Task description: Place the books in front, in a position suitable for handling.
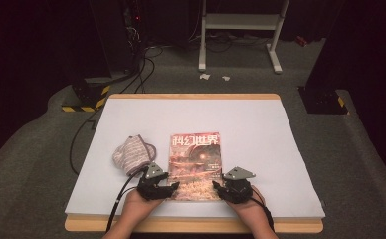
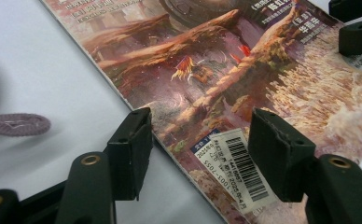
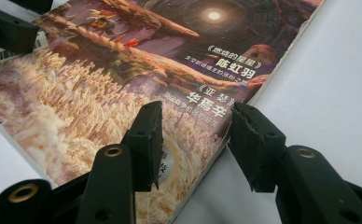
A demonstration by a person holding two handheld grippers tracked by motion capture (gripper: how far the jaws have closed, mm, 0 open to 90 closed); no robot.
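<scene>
A magazine (image 1: 195, 166) with a red-brown cover and white Chinese title lies flat near the table's front. My left gripper (image 1: 167, 187) stands open at its near left corner; in the left gripper view (image 2: 200, 135) the jaws straddle the magazine's (image 2: 226, 79) left edge by the barcode sticker (image 2: 240, 165). My right gripper (image 1: 219, 188) is open at the near right corner; in the right gripper view (image 3: 195, 135) its jaws straddle the magazine's (image 3: 123, 70) right edge. Neither grips it.
A bundled pink-grey cloth (image 1: 133, 154) lies just left of the magazine; its cord (image 2: 13, 124) shows in the left gripper view. The white table sheet (image 1: 250, 124) stretches bare beyond. A white rack (image 1: 241, 30) and cables stand on the floor behind.
</scene>
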